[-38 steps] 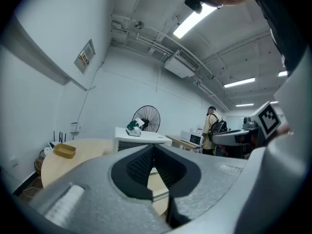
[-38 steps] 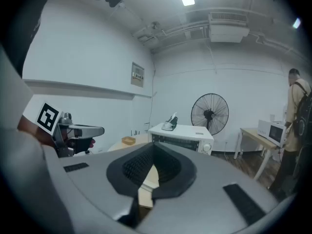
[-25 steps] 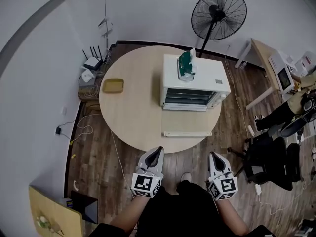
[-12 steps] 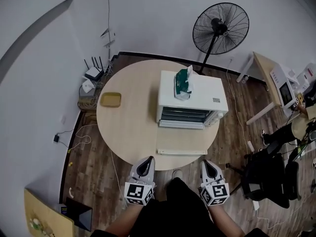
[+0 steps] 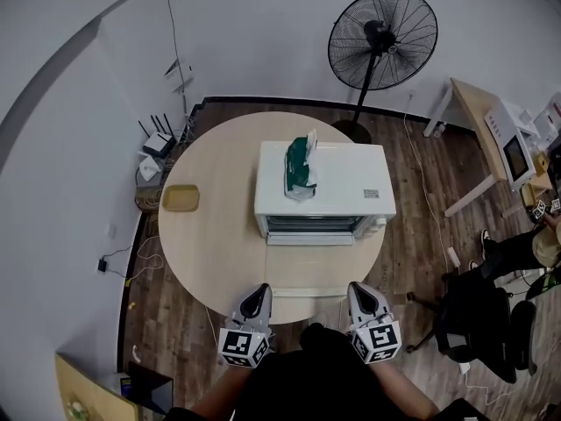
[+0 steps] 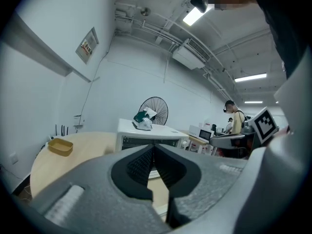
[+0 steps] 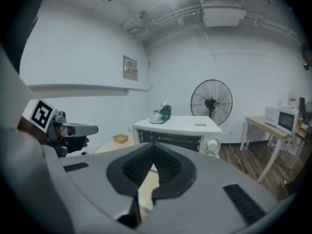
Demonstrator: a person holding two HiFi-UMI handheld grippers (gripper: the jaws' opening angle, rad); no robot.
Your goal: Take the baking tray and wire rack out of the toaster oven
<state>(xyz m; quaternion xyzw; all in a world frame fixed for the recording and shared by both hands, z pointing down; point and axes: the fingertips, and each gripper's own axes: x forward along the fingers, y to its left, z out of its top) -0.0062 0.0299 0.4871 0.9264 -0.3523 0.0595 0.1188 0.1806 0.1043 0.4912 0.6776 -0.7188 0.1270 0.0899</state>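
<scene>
While both grippers hang over the near edge of the round tabletop (image 5: pixel 219 235), the toaster oven (image 5: pixel 324 191) stands at mid-table directly ahead of them, well apart from either pair of jaws. Its door (image 5: pixel 311 268) appears folded down flat toward the person, with its front edge near the grippers but not touching them.

In the right gripper view, horizontal bars show inside the dark oven opening. They are probably the wire rack (image 7: pixel 176 139). The baking tray cannot be told apart from it at this range.

The left gripper (image 5: pixel 257 293) has its jaws clenched tip to tip with nothing between them. The right gripper (image 5: pixel 359 289) is likewise closed and empty. Neither touches the oven or the tabletop.

A green and white bag (image 5: pixel 298 160) lies on the oven roof. A small yellow dish (image 5: pixel 180 197) sits near the tabletop's left edge. A pedestal fan (image 5: pixel 381 38) stands on the floor beyond the table.
</scene>
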